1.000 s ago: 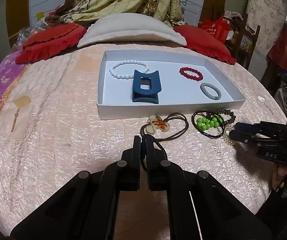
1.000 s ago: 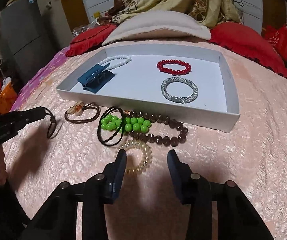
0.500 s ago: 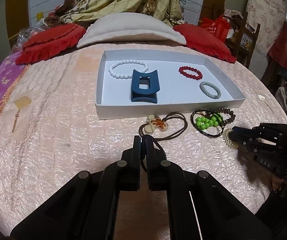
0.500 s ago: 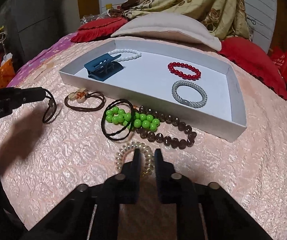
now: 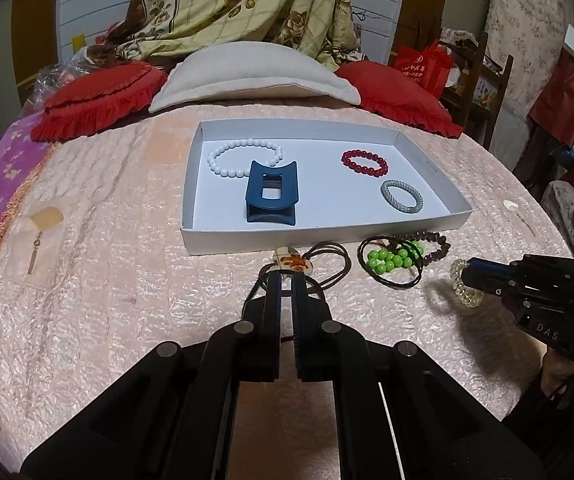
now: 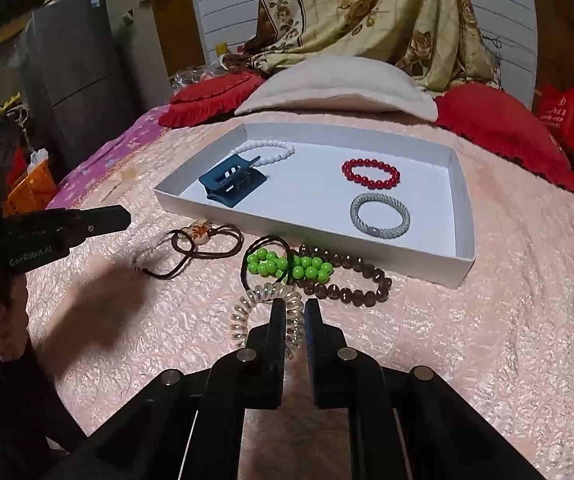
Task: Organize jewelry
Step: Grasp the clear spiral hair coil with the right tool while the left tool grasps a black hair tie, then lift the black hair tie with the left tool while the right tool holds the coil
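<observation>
A white tray holds a white bead bracelet, a blue hair claw, a red bead bracelet and a grey woven bracelet. In front of it lie a brown cord necklace with a pendant, green beads on a black cord and a brown bead bracelet. My left gripper is shut on the necklace cord, just behind the pendant. My right gripper is shut on a clear spiral hair tie, raised slightly above the bedspread; it also shows in the left wrist view.
The tray sits on a pink quilted bedspread. Red cushions and a beige pillow lie behind it. A small packet with a pin lies at the left. A grey cabinet and an orange basket stand beside the bed.
My right gripper closed on the spiral hair tie and lifted it a little. My left gripper, still shut on the cord, moved forward toward the pendant and tray.
</observation>
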Available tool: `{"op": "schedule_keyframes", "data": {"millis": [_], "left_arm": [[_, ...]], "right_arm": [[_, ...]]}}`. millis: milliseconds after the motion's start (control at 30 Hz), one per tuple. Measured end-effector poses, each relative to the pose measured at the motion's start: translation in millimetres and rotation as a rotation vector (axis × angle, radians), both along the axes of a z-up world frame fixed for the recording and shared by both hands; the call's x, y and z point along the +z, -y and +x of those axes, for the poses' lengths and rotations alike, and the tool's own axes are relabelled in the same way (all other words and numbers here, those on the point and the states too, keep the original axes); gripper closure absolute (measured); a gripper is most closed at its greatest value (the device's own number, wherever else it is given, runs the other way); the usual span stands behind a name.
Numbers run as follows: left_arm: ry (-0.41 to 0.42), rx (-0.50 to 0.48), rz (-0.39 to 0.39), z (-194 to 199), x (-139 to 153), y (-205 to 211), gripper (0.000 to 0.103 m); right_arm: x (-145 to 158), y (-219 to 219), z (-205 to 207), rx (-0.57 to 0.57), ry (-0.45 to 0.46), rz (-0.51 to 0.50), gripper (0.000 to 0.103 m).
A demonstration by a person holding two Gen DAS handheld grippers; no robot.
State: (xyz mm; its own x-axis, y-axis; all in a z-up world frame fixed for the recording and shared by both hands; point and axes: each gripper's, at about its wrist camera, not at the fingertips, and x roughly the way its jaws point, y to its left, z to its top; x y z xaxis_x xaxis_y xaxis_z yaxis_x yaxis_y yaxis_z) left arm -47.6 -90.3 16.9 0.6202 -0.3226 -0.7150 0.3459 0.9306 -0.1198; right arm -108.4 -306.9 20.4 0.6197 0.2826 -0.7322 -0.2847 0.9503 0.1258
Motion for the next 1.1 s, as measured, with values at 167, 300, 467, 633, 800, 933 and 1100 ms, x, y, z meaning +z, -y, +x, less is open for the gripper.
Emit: {"op": "schedule_keyframes", "data": {"millis": [167, 300, 467, 633, 800, 933, 1100], "left_arm": [[-0.002, 0.003, 0.002, 0.2, -0.2, -0.4, 0.1], [-0.001, 0.008, 0.0, 1.0, -0.1, -2.4, 0.1], [0.002, 0.022, -0.02, 1.1, 3.0, -11.3, 0.1], [-0.012, 0.028, -0.026, 3.3, 0.5, -15.4, 0.1], [-0.069, -0.035, -0.016, 6.1, -16.5, 3.6, 0.063], [-0.053, -0.032, 0.06, 7.0, -24.1, 19.1, 0.053], [-0.116, -0.01, 0.062, 13.7, -35.5, 9.5, 0.053]], "right_arm": [[1.0, 3.8, 1.2, -0.019, -0.004, 0.003, 0.094], [0.4, 5.7, 3.0, -0.029, -0.004, 0.005, 0.094], [-0.2, 6.3, 3.4, -0.028, -0.005, 0.002, 0.094], [-1.8, 5.5, 3.9, -0.026, -0.005, -0.001, 0.094], [-2.9, 4.0, 3.8, -0.019, -0.004, 0.0, 0.094], [-3.8, 1.7, 2.9, -0.011, -0.009, -0.003, 0.094], [-2.5, 2.2, 1.5, -0.013, -0.004, -0.003, 0.094]]}}
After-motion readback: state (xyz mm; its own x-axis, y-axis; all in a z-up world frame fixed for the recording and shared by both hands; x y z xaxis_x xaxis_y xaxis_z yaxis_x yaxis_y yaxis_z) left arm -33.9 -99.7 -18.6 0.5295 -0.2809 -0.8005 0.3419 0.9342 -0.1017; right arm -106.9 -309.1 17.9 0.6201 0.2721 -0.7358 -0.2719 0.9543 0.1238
